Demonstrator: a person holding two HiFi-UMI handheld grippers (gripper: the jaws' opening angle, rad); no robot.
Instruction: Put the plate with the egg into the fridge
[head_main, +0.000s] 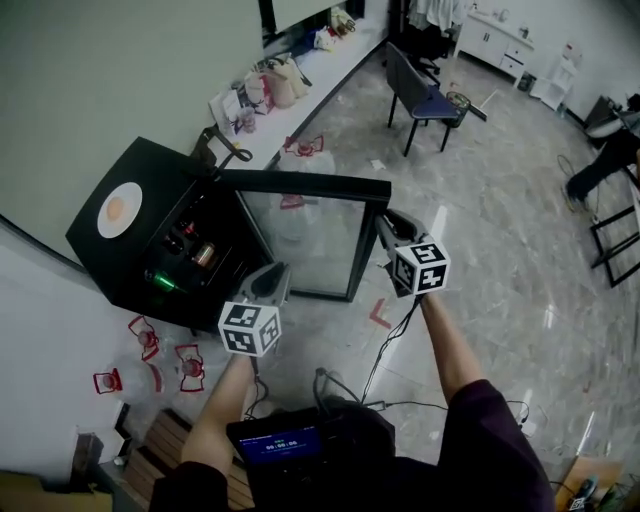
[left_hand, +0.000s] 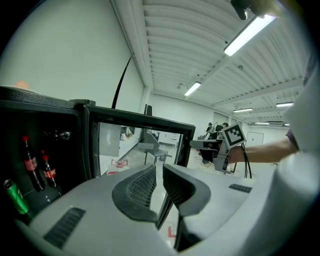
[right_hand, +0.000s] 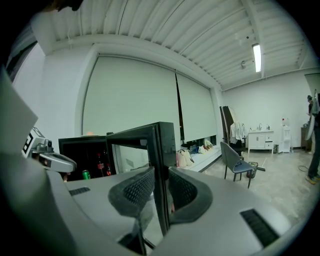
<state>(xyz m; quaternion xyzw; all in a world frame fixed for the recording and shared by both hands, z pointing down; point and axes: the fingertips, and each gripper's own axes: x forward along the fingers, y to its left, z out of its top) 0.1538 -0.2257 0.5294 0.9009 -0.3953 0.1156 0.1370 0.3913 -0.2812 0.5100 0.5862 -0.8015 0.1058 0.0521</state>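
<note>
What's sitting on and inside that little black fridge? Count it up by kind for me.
Plate: 1
Egg: 1
Red-labelled bottles: 2
Green can: 1
Total: 5 that can be made out; anything else in the dark interior is too unclear to count.

The plate (head_main: 129, 194) lies on top of the fridge (head_main: 160, 178), and the egg (head_main: 115, 209) sits on the plate. Bottles (head_main: 187, 238) stand inside the fridge, and its door (head_main: 300, 184) hangs open to the right. A chair (head_main: 425, 100) stands well behind the door.
</note>
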